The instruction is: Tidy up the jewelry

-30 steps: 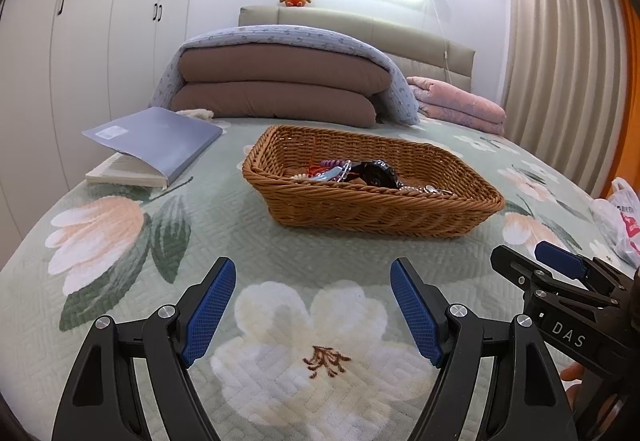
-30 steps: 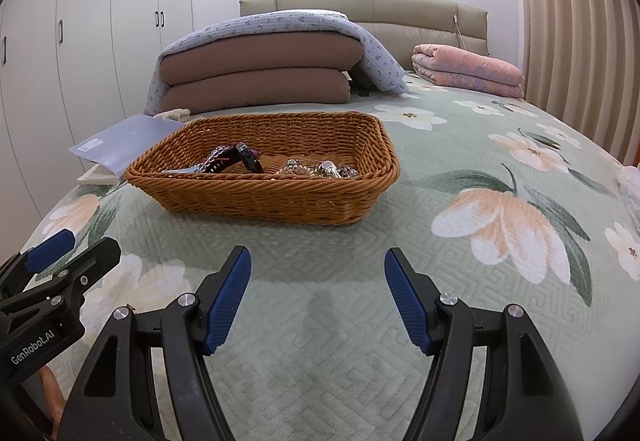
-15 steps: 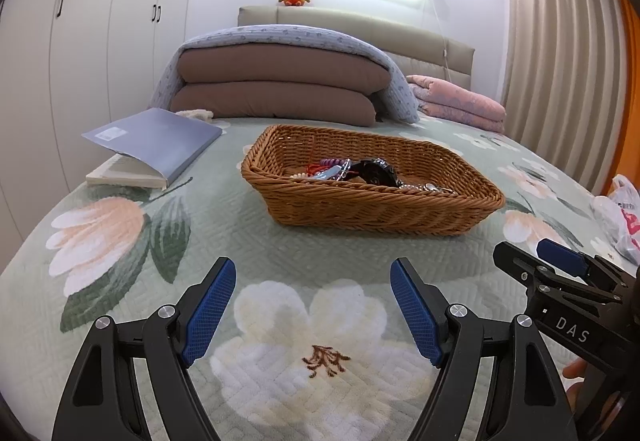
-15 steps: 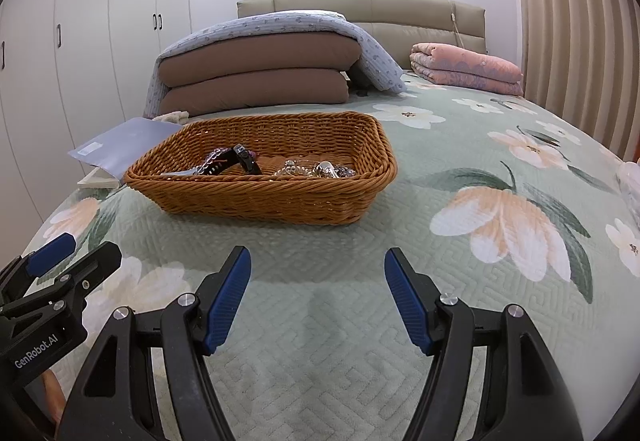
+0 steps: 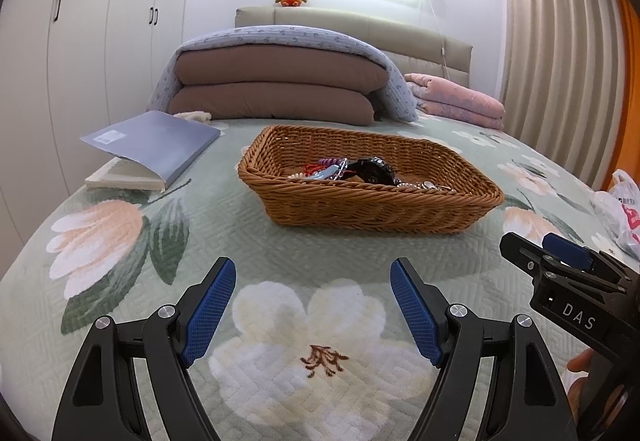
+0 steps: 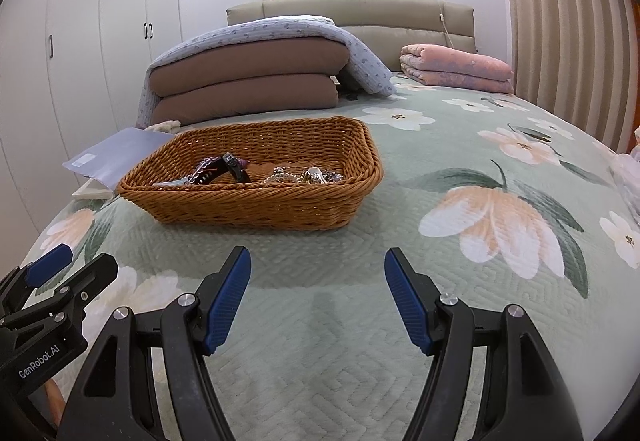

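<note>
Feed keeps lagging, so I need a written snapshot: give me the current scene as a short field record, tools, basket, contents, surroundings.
left tool: open, empty, over the green floral quilted bedspread
right tool: open, empty, short of the basket
basket: brown woven wicker basket, on the bedspread ahead of both tools
contents: black watch, purple bead bracelet, silver chain pile; untouched
left of basket: grey-blue book
behind: folded brown duvets, pink folded blanket

My pads (image 5: pixel 210 311) are blue on black arms. The basket (image 5: pixel 360 207) is woven tan-brown; the bedspread (image 6: pixel 400 241) pale green with peach and white flowers; the book (image 5: pixel 156 139) grey-blue.
</note>
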Available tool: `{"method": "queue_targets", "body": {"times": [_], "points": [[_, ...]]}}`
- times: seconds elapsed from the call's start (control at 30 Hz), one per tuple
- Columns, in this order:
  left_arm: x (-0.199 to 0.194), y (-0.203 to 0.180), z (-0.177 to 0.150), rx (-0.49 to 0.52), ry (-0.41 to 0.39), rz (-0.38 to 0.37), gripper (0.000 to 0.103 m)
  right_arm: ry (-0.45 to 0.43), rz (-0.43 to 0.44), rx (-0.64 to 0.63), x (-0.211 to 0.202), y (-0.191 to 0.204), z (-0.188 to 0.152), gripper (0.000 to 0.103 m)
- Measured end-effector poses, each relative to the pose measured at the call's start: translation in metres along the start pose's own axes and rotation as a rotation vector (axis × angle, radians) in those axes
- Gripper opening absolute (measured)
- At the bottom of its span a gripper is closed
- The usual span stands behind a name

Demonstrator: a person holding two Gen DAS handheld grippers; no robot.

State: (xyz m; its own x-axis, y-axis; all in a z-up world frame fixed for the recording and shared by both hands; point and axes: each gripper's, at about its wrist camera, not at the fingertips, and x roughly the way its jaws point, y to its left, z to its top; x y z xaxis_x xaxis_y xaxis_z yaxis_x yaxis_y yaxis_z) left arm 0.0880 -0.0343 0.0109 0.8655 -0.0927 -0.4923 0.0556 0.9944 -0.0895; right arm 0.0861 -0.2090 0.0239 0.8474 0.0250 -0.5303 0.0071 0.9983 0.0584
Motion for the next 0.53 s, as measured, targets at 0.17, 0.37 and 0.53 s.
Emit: {"method": "queue_targets", "body": {"times": [0.17, 0.37, 0.53], "points": [[-0.001, 0.0, 0.0, 0.001, -0.007, -0.001, 0.081, 0.001, 0.002, 0.003, 0.0, 0.0, 0.0, 0.072], [-0.004, -0.004, -0.001, 0.022, -0.022, 0.003, 0.081, -0.004, 0.0, 0.005, 0.0, -0.001, 0.0, 0.072], [-0.017, -0.009, -0.001, 0.047, -0.087, 0.018, 0.081, -0.064, 0.003, 0.015, -0.013, -0.002, 0.001, 0.072]]}}
